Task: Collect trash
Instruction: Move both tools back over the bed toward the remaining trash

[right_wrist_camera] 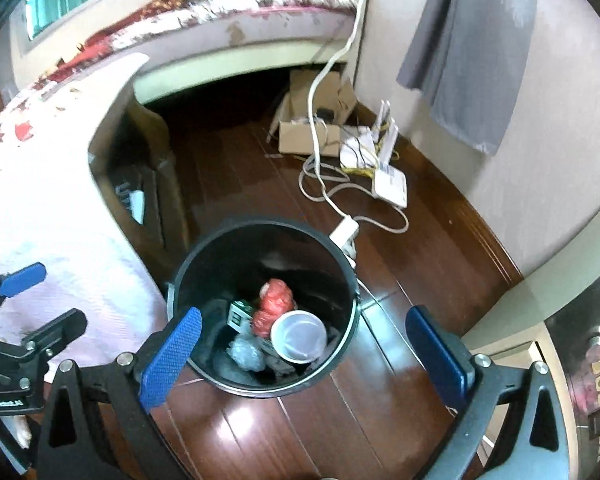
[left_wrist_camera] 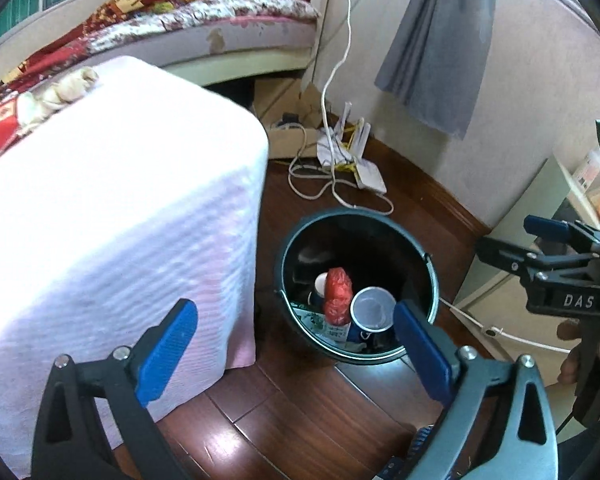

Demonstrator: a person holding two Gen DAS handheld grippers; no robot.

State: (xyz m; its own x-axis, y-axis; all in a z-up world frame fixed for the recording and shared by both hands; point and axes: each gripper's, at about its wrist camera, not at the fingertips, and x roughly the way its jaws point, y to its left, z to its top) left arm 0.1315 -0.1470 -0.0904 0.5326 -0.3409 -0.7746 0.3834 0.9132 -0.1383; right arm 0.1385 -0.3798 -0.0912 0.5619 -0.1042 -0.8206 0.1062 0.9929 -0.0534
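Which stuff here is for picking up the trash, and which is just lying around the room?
For the job:
- round black trash bin
- crumpled red plastic bag inside it
- white paper cup inside it
- open left gripper
- open right gripper

Just lying about:
- white cables on the floor
- brown cardboard box
- grey curtain
- pink cloth-covered table

A lived-in bedroom at home: a bed with patterned covers, a grey curtain, dark wood floor, a router trailing cables by the wall, and a black bin of household trash.
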